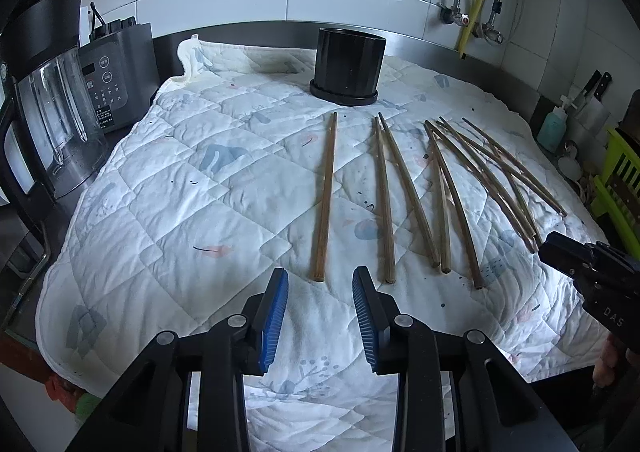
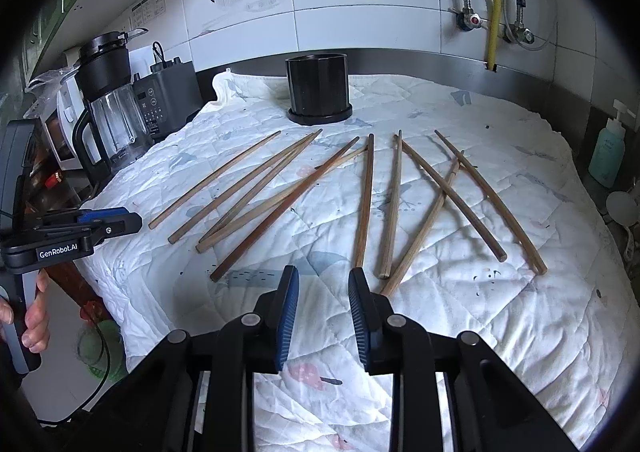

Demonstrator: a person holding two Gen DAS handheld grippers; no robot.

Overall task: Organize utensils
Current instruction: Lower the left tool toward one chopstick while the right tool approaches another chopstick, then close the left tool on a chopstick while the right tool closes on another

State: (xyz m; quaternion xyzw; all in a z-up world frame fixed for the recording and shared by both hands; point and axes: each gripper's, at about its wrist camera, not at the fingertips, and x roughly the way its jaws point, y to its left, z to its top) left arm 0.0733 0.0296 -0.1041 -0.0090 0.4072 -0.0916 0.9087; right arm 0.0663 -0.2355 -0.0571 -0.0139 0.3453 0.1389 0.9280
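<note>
Several wooden chopsticks [image 1: 326, 195] lie fanned out on a white quilted cloth [image 1: 180, 179]. A black cylindrical holder [image 1: 348, 63] stands upright at the back of the cloth, also in the right wrist view as the holder [image 2: 318, 87]. My left gripper [image 1: 320, 274] is open just above the cloth, and the near end of the leftmost chopstick lies right ahead of its gap, untouched. My right gripper [image 2: 323, 272] is open too, with the near end of a middle chopstick [image 2: 365, 203] beside its right fingertip. Each gripper shows at the edge of the other's view.
A blender jug [image 1: 48, 111] and its control base [image 1: 116, 79] stand left of the cloth. A soap bottle [image 2: 608, 155] and a green rack [image 1: 616, 179] stand at the right. Pipes run down the tiled wall behind. A hand [image 2: 36, 316] grips the left handle.
</note>
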